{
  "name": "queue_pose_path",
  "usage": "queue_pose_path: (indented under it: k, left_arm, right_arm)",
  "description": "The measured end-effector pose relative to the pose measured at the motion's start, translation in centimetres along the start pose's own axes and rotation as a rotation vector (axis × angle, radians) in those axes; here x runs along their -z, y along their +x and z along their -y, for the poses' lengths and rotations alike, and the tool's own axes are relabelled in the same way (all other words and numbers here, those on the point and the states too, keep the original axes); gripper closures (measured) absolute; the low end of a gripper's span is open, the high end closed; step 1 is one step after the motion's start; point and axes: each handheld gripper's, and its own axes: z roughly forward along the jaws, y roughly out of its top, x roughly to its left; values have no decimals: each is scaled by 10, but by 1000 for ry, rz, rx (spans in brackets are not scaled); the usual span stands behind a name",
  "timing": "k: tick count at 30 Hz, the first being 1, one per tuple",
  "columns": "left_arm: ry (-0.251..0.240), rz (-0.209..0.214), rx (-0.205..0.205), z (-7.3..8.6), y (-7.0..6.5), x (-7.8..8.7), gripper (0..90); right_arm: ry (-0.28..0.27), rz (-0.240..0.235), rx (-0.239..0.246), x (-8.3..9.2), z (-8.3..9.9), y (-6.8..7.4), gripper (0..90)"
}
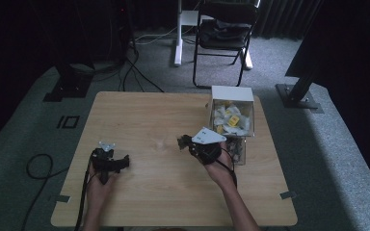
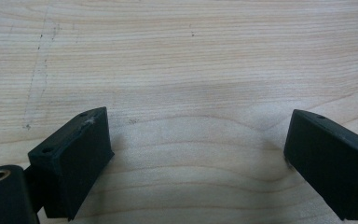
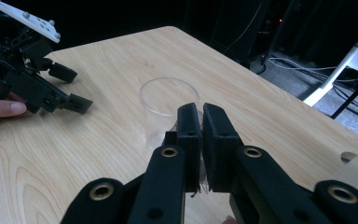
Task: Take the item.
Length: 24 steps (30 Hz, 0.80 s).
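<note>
While my right gripper (image 3: 200, 140) pinches the wall of the clear cup (image 3: 165, 109) above the desk (image 1: 164, 125), my left gripper (image 2: 196, 154) waits with fingers wide; I judge most work remains.

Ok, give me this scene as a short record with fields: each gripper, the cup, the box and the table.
left gripper: open, fingers apart over bare wood
right gripper: shut on clear cup rim
clear cup: upright, looks empty
box: right far side of table, holds yellow and white pieces
table: light wood
</note>
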Motion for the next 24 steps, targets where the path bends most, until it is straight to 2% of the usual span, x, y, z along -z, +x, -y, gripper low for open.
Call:
queue_pose_path:
  k: [21, 24]
  left_arm:
    - [2, 1, 0, 0, 0, 0, 78]
    - [2, 1, 0, 0, 0, 0, 78]
  right_arm:
    - [-10, -12, -9, -22, -13, 1, 863]
    - [-10, -13, -22, -26, -14, -1, 863]
